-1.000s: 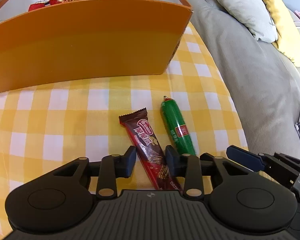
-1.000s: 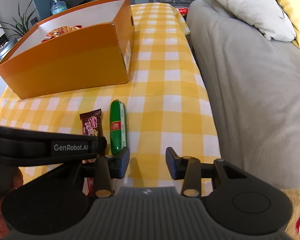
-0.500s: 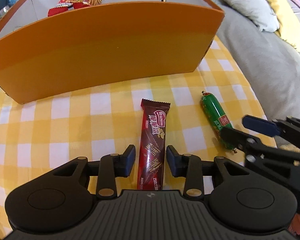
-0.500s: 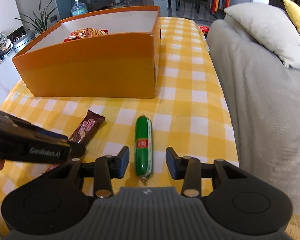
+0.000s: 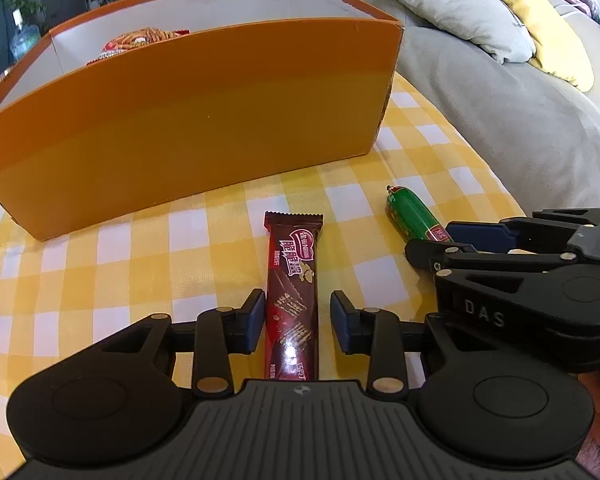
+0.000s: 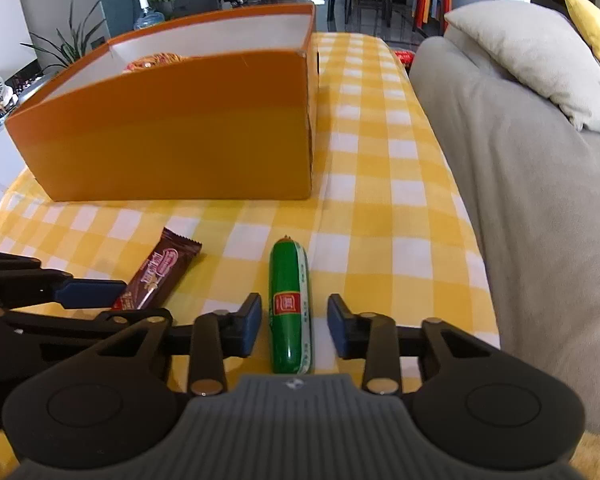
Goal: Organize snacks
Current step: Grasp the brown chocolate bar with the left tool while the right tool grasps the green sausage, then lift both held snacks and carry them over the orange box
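A dark red chocolate bar (image 5: 292, 280) lies on the yellow checked tablecloth (image 5: 100, 264), its near half between the fingers of my left gripper (image 5: 298, 320). Those jaws are closing; a small gap shows at the right pad. A green sausage stick (image 6: 290, 304) lies lengthwise between the fingers of my right gripper (image 6: 294, 322), whose jaws are closing with gaps on both sides. Both grippers sit side by side near the table's front edge. Behind the two snacks stands an orange box (image 5: 220, 120) holding a red-and-yellow snack bag (image 5: 140, 38).
A grey sofa (image 6: 520, 200) with a pale pillow (image 6: 532, 60) and a yellow pillow (image 5: 540, 20) runs along the table's right edge. A small red item (image 6: 402, 56) lies at the table's far end. Plants and a water bottle (image 6: 148, 16) stand beyond the box.
The left gripper rolled until the chocolate bar ran straight between its fingers. The right gripper shifted left, bringing the sausage between its fingers. Both jaws have narrowed.
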